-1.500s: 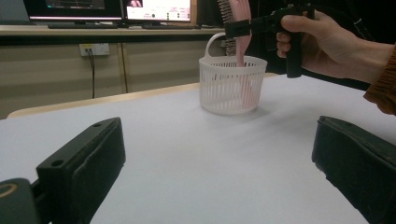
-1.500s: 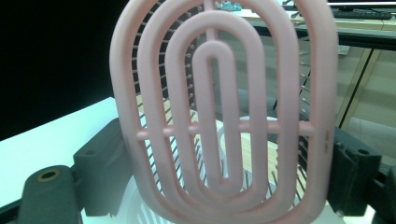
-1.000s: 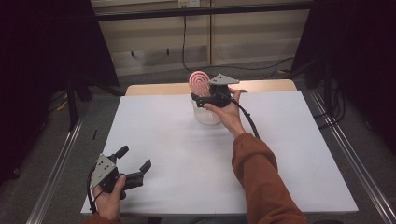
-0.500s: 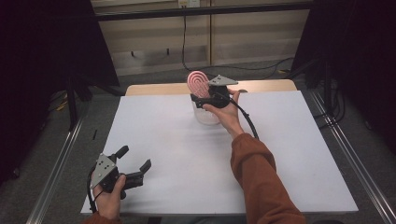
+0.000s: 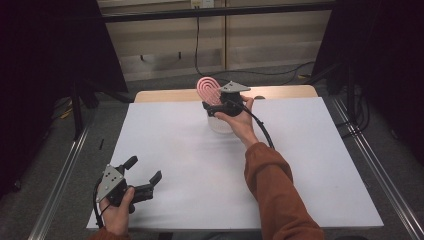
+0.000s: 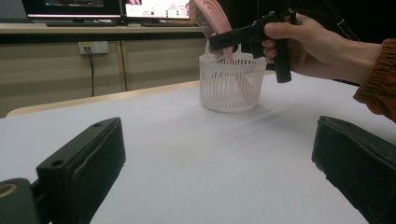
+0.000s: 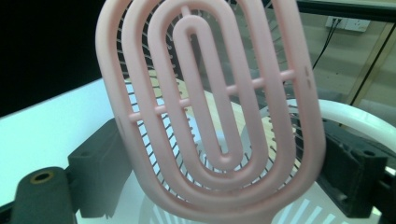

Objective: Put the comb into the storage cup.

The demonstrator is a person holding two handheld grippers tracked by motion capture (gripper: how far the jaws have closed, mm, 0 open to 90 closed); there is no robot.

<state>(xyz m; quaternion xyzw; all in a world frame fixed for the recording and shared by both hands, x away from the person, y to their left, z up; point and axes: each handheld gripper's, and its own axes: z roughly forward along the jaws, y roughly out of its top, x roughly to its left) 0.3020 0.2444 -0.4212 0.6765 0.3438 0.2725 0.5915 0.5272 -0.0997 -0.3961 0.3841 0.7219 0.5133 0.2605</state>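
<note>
right tool (image 5: 214, 104): jaws clamped on pink brush (image 5: 206, 89), handle down in white basket (image 5: 220, 122) | far centre of surface (image 5: 320, 165) | left tool (image 5: 145, 181): jaws apart, near-left, holding nothing

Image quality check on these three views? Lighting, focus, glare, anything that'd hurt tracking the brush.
High view: white table evenly lit, surroundings very dark, mild wide-angle bend at the edges. Left gripper view: its own jaws soft in the foreground, white basket fairly sharp, monitors behind washed out. Right gripper view: pink brush very close, slightly soft, bristles readable; left background near black, right side bright.
</note>
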